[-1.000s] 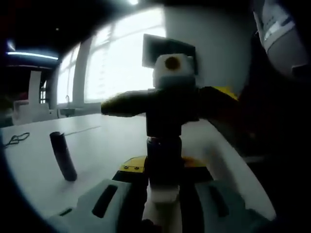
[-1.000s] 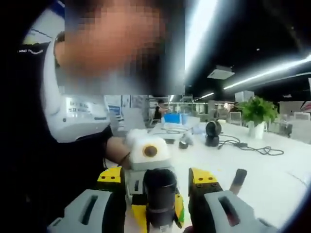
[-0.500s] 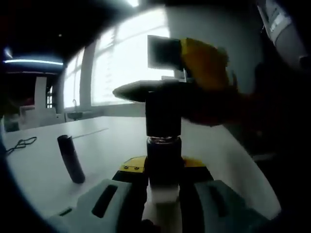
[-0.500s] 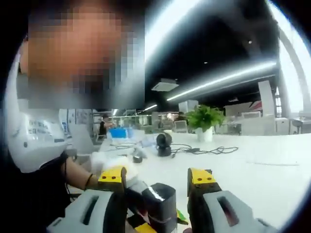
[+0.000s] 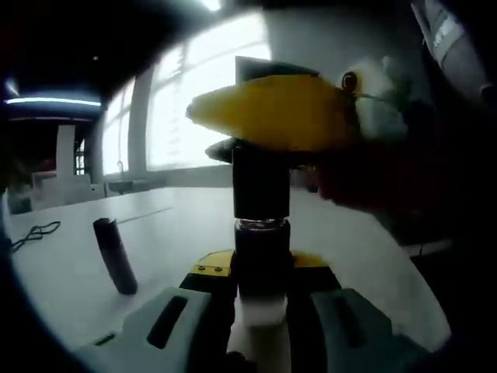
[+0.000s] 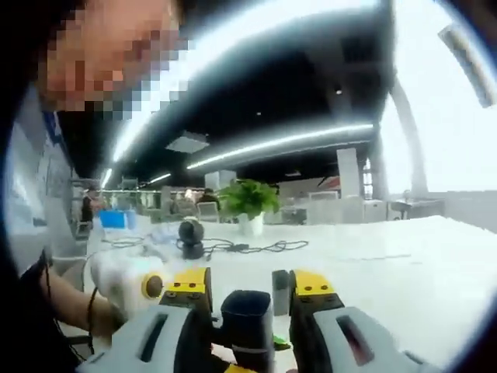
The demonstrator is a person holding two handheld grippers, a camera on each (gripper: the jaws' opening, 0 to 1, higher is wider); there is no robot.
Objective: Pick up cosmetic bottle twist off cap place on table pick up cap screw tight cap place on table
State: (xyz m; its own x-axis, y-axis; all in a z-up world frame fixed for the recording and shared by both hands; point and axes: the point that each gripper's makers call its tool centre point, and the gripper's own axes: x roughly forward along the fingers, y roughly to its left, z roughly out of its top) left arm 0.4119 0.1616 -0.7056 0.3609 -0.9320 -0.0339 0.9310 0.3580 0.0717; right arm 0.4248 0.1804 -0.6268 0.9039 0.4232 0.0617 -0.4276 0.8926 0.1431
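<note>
A dark cosmetic bottle [image 5: 262,252] with a pale base stands upright between the jaws of my left gripper [image 5: 260,266], which is shut on it. Its dark cap [image 5: 261,183] sits on the neck. In the left gripper view my right gripper [image 5: 273,116] reaches in from the right, its yellow side lying across the top of the cap. In the right gripper view the cap [image 6: 247,317] sits between the yellow-tipped jaws of my right gripper [image 6: 248,283], shut on it. Part of the left gripper [image 6: 133,284] shows at lower left there.
A dark cylinder [image 5: 115,255] stands on the white table [image 5: 171,233] to the left of the bottle. Farther off are a potted plant [image 6: 248,203], a dark round device [image 6: 190,231] and cables [image 6: 248,248]. A person's arm and body are close on the left.
My right gripper has rolled around the cap, so its yellow side now lies over the bottle top. The right gripper view has swung away from the person. The bottle has stayed in the left jaws.
</note>
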